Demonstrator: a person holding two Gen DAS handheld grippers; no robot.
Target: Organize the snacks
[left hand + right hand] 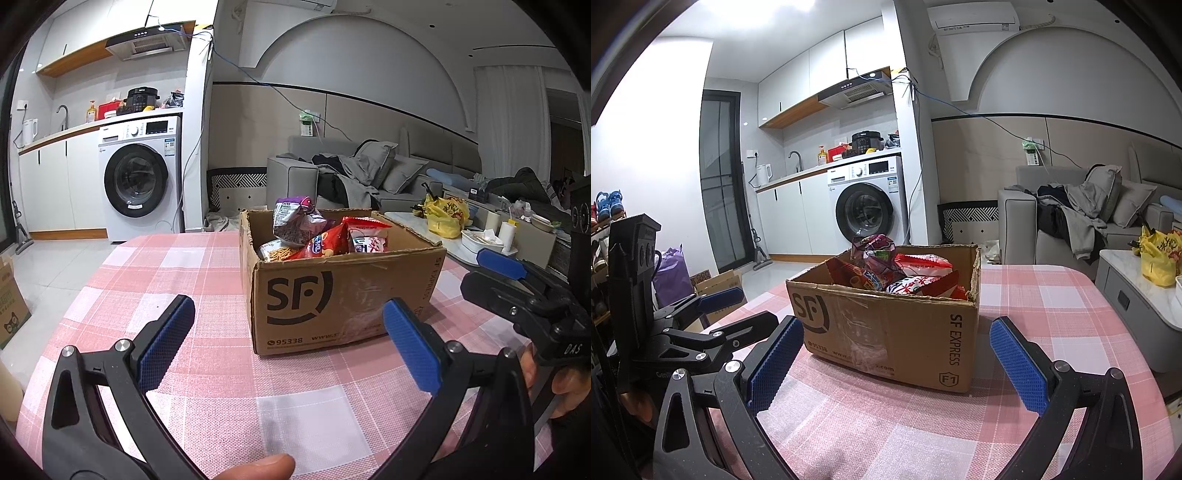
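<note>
Left tool (288,343) spread wide, empty, low over the pink-checked bench (207,266). Ahead, centre of bench: open cardboard box (332,295) packed with snack bags (325,232). Right tool (897,365) likewise gaping wide, holding nothing, pointed at the box's corner.

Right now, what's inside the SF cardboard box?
The cardboard box holds crumpled snack bags: a purple bag on top, a red bag, a white-red bag. Lower layers and the box floor are covered.
</note>
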